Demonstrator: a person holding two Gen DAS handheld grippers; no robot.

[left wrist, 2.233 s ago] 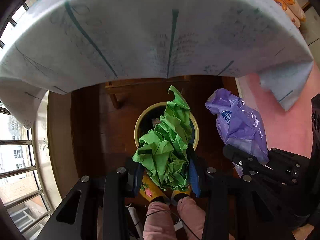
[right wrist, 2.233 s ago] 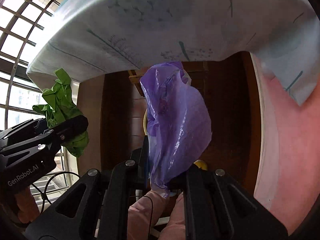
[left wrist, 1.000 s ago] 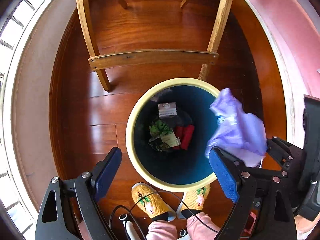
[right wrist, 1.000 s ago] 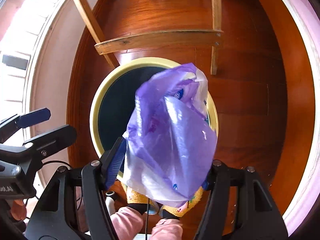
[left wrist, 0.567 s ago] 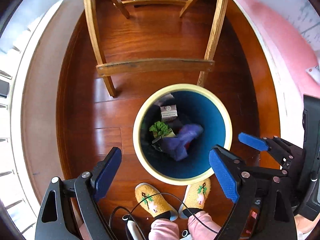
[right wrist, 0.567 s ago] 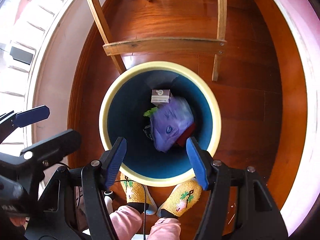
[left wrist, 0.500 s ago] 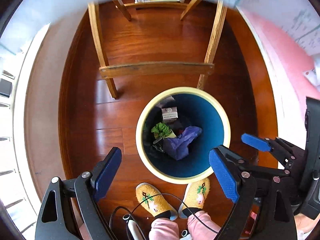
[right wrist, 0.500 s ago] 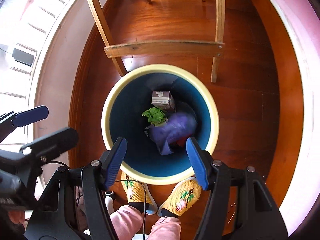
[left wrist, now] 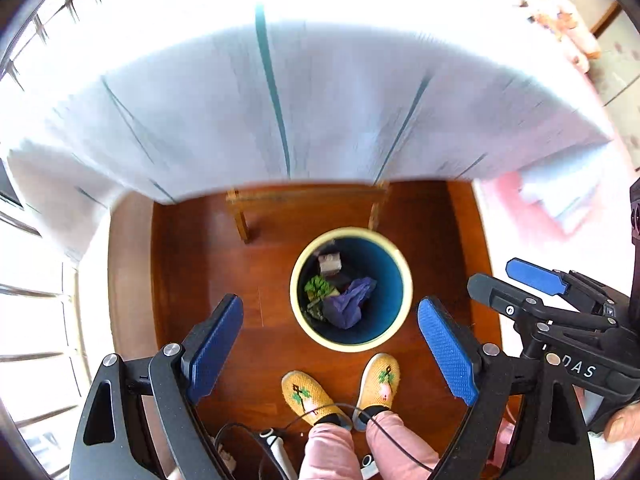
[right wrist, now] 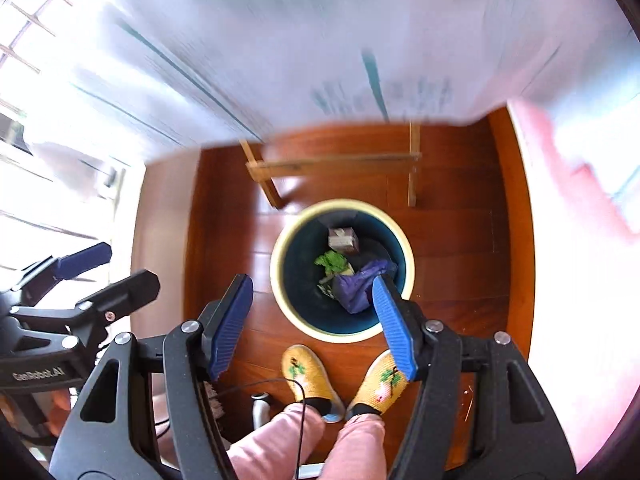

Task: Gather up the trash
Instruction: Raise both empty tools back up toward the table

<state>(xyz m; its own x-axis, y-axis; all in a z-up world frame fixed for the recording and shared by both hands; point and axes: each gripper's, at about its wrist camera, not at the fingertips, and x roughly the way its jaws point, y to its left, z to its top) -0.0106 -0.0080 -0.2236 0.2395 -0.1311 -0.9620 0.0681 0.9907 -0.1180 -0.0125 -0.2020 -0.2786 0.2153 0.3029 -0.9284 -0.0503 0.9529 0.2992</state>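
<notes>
A round bin with a cream rim [left wrist: 405, 268] [right wrist: 280, 248] and blue inside stands on the wooden floor. In it lie a crumpled purple bag [left wrist: 350, 304] [right wrist: 360, 284], a green wad [left wrist: 318, 285] [right wrist: 332, 262] and a small carton [left wrist: 330, 262] [right wrist: 343, 238]. My left gripper [left wrist: 330, 322] is open and empty, high above the bin. My right gripper [right wrist: 312, 292] is open and empty too; it shows at the right of the left wrist view [left wrist: 520, 280].
A table under a white cloth with teal lines [left wrist: 280, 100] [right wrist: 320, 60] fills the top; its wooden legs and crossbar [left wrist: 304, 198] [right wrist: 336, 160] stand just behind the bin. My yellow slippers [left wrist: 340, 388] are in front of the bin. Window bars are at left, a pink surface at right.
Both grippers let go of the green wad and the purple bag, which dropped into the bin. Both have since risen, so the bin looks smaller and the tablecloth is back in view.
</notes>
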